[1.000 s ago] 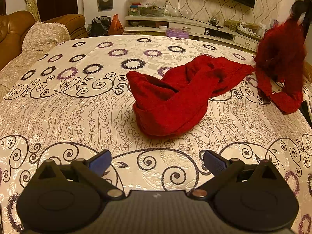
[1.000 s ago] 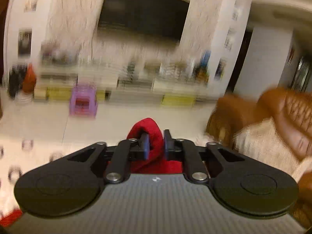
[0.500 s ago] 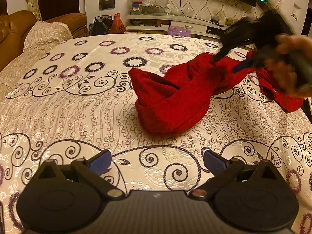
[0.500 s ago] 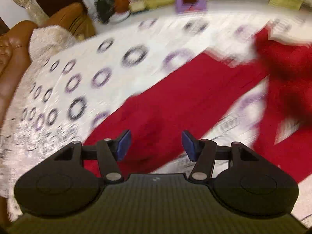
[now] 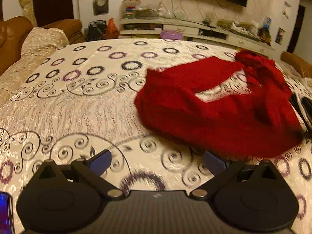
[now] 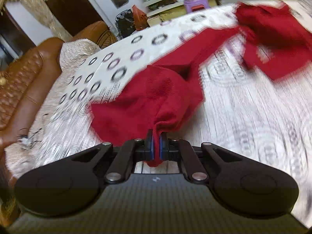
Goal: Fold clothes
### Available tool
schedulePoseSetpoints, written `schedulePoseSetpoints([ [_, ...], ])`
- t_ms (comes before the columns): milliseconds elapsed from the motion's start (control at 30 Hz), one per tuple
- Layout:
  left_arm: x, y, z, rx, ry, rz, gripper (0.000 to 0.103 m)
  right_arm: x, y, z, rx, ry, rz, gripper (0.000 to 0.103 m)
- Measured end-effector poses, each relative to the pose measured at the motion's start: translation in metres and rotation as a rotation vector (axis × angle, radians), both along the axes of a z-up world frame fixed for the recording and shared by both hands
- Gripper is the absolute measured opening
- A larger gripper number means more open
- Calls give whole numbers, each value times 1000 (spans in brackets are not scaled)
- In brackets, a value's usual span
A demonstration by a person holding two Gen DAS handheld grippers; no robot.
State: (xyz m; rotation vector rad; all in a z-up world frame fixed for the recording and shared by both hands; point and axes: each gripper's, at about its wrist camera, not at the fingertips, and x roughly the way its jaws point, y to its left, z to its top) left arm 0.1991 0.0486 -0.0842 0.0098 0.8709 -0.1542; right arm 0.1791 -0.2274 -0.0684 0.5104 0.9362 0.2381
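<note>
Risk | our right gripper (image 6: 156,146) pinched red garment (image 6: 148,97) by a thin bunch; we judged it could slip | left gripper (image 5: 156,160) spread, empty

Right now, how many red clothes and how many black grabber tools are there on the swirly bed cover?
Red knitted garment: 1, on the cream swirl-patterned bed cover
Black two-finger grippers: 2, left gripper open and empty, right gripper shut on the garment's edge
Total: 3
</note>
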Motion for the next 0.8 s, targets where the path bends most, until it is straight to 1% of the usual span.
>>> schedulePoseSetpoints([
  [33,-6,-2,0,1,8,-9,103,-26,3,-5,35,27,-13,18],
  [67,-11,-4,0,4,15,-16,103,-43,8,-11,37,75,-5,24],
  [100,-15,-6,0,8,21,-20,103,-59,13,-16,35,126,6,34],
  [133,-20,-7,1,13,26,-25,103,-69,15,-23,36,160,15,38],
  [200,-29,-10,1,21,37,-33,103,-83,17,-34,55,209,45,39],
  [267,-38,-13,2,30,49,-42,103,-84,12,-35,57,229,75,39],
  [367,-49,-18,3,36,65,-56,103,-76,-4,-25,-19,149,27,40],
  [400,-51,-21,2,37,70,-64,103,-71,-10,-21,-56,125,4,43],
  [467,-54,-27,0,43,79,-84,103,-66,-18,-24,-120,103,-34,46],
  [500,-55,-30,-1,48,83,-97,103,-63,-23,-28,-121,114,-41,47],
  [533,-57,-33,-2,53,86,-110,103,-60,-27,-33,-117,127,-48,47],
  [600,-61,-39,-5,63,91,-135,103,-53,-37,-44,-66,171,-70,47],
  [700,-63,-44,-7,64,99,-147,103,-57,-53,-53,22,190,-114,47],
  [800,-61,-46,-7,51,109,-149,103,-57,-56,-62,67,199,-150,47],
])
